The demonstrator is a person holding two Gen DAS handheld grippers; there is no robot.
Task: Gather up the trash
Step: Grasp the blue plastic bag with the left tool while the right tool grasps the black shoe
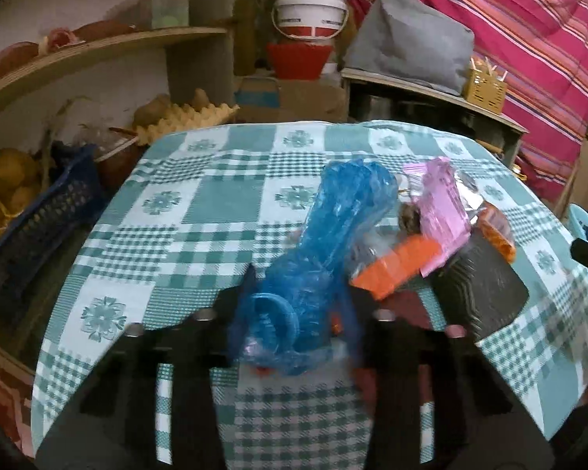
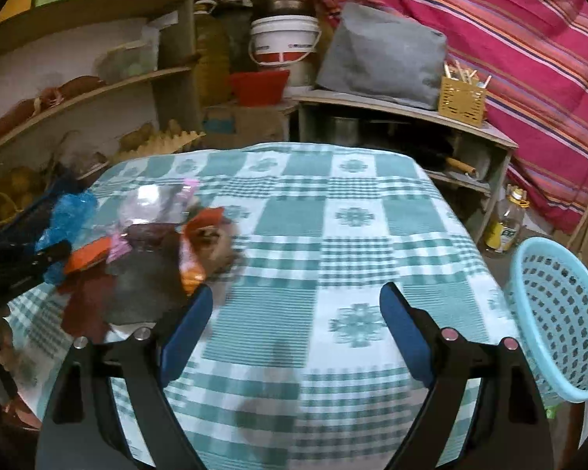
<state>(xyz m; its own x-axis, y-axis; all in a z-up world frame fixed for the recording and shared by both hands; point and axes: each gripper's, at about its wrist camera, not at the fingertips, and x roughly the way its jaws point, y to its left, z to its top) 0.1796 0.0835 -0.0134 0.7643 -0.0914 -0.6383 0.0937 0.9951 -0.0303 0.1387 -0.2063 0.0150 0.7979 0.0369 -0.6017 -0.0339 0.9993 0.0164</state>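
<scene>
My left gripper (image 1: 298, 297) is shut on a crumpled blue plastic bag (image 1: 333, 235) and holds it over the checked tablecloth (image 1: 200, 203). Right of it lies a trash pile: an orange wrapper (image 1: 396, 270), a pink wrapper (image 1: 443, 203) and a dark grey piece (image 1: 478, 290). In the right wrist view the same pile (image 2: 145, 258) lies at the table's left, with the blue bag (image 2: 68, 215) beside the left gripper. My right gripper (image 2: 294, 297) is open and empty above the cloth (image 2: 333, 235), right of the pile. A light blue basket (image 2: 560, 321) stands at the table's right edge.
Wooden shelves (image 1: 98, 47) with potatoes and an egg tray stand left of the table. A dark blue crate (image 1: 39, 227) sits at the left edge. Behind are a white bucket (image 2: 284, 39), a grey bag (image 2: 384, 55) and a yellow holder (image 2: 460, 100). A bottle (image 2: 505, 223) stands on the floor.
</scene>
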